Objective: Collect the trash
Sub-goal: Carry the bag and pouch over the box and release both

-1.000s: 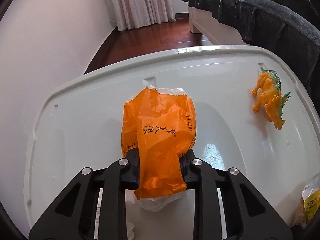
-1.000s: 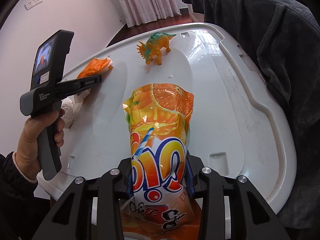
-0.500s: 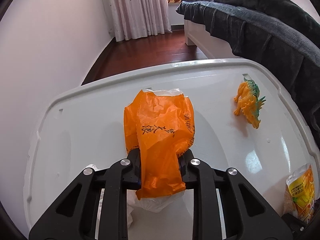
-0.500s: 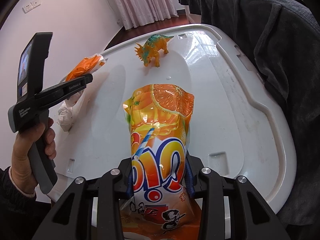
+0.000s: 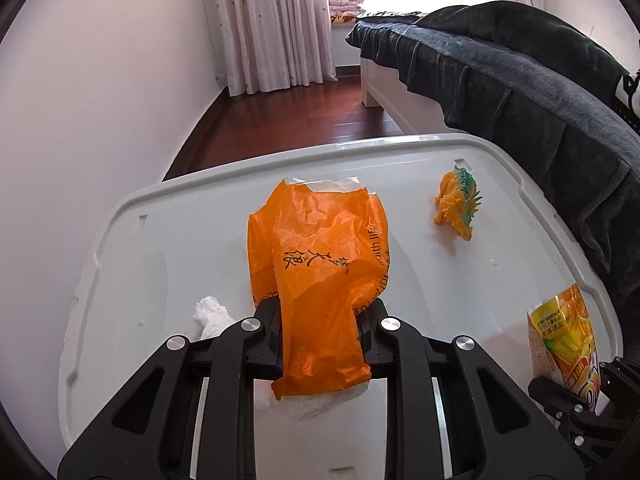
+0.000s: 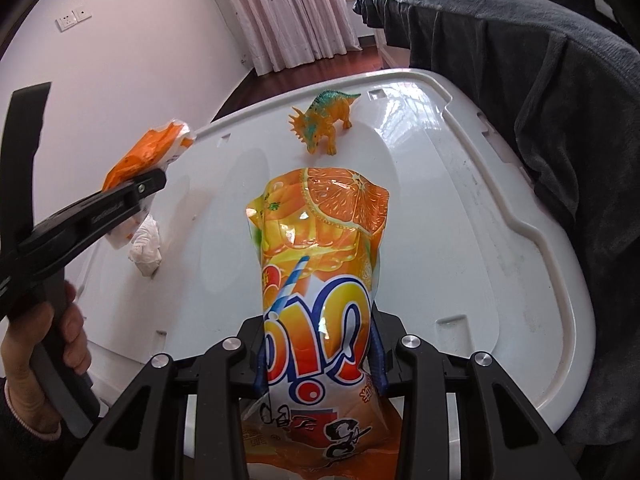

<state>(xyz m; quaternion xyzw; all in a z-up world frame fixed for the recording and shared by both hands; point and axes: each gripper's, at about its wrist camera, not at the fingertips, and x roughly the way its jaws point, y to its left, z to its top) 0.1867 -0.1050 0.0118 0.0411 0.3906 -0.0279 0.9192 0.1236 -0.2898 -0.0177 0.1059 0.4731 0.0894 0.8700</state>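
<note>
**Both pieces of trash gripped, tissue left**

On the left, left gripper (image 5: 320, 332) clamped on the orange plastic bag (image 5: 316, 264), lifted clear of the white lid (image 5: 440, 280). Below it, a crumpled white tissue (image 6: 146, 246) lying loose on the lid, apparently uncollected. Further right, a toy dinosaur (image 6: 324, 122), likely no trash. On the right, right gripper (image 6: 320, 354) pinching the orange drink pouch (image 6: 320, 264). No bin visible anywhere. Only in the right wrist view: the person's hand (image 6: 44, 344) on the left tool's handle.
</note>
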